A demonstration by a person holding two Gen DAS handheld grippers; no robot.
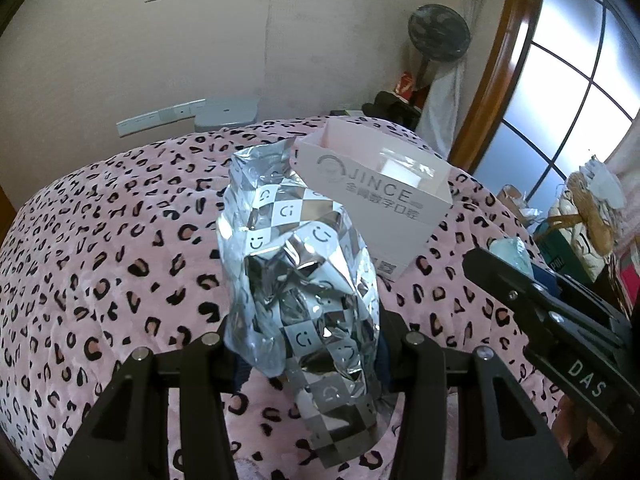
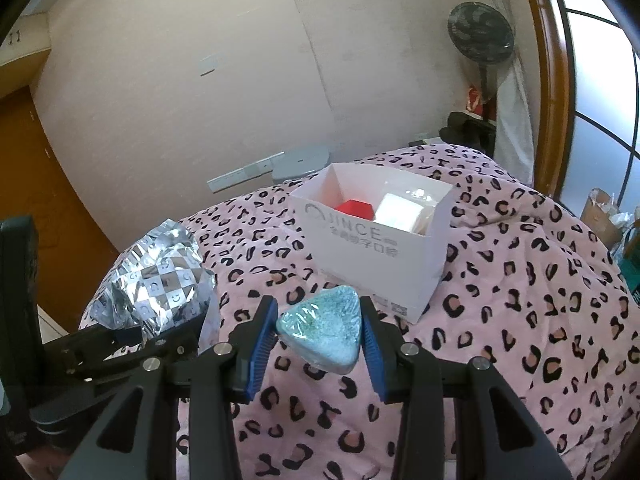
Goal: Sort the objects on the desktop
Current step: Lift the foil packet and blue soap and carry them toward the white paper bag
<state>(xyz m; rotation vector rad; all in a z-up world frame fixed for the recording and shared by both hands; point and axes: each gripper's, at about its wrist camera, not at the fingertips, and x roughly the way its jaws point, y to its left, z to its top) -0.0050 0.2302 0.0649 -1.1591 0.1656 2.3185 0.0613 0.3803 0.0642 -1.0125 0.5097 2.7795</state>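
1. Left wrist view, nearest: my left gripper [image 1: 304, 344] is clamped partway closed on a crinkled silver foil bag [image 1: 296, 276] with a checkered smiley print, which stands upright between the fingers above the pink leopard-print blanket [image 1: 100, 264].
2. My right gripper [image 2: 320, 330] pinches a teal triangular packet [image 2: 322, 328] wrapped in clear film between its blue pads [image 2: 262, 340], jaws narrowly apart.
3. In the right wrist view, the foil bag sits to the left of that packet.
4. Farther off, the white open-topped box [image 2: 376, 264] rests on the blanket, holding a red block [image 2: 354, 210] and a white block [image 2: 400, 214].
5. Beyond, a standing fan [image 2: 480, 36] is by the far wall.
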